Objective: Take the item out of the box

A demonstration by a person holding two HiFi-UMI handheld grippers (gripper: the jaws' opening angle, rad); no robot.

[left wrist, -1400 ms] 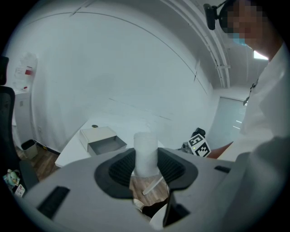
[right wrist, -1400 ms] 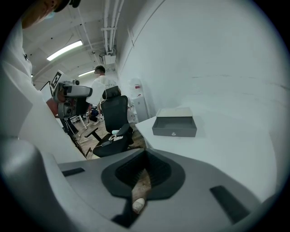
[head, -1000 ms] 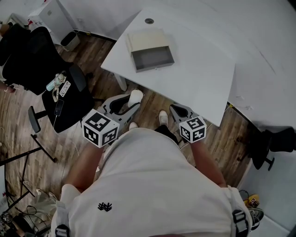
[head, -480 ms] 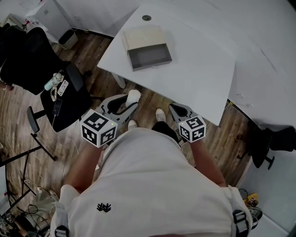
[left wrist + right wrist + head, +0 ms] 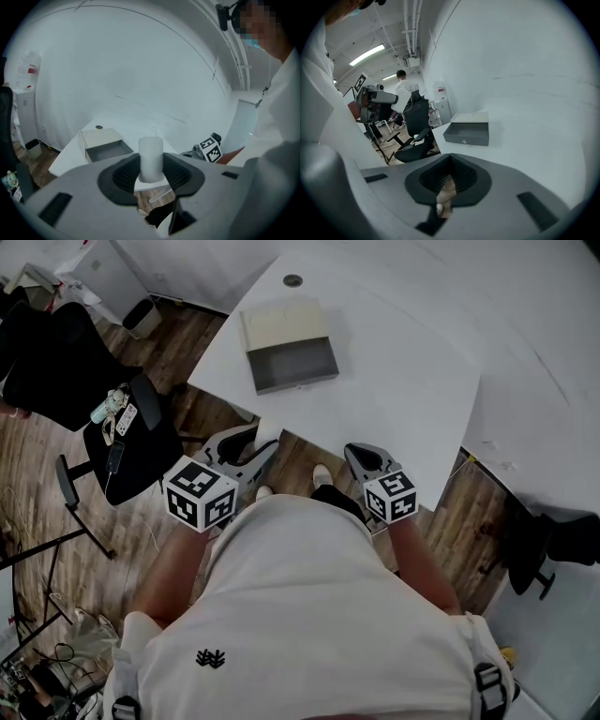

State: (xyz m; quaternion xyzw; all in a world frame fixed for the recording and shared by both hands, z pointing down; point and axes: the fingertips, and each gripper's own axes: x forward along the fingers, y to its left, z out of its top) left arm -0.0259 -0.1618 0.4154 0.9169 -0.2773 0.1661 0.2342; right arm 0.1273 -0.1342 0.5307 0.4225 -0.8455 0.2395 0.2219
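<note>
Box on far-left part of white table, grey tray slid open toward near side, seemingly empty. Left gripper clamped on white cylinder, upright between jaws, held off table's near edge, well apart from box. Right gripper with jaws together, nothing between. Box almost straight beyond left gripper, far and leftward from right gripper; left gripper nearer. Cylinder probably the item, already out of box.

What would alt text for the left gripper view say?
A white cylinder stands gripped between the left gripper's dark ribbed pads. Beyond it, an open grey box sits on a white table.
</note>
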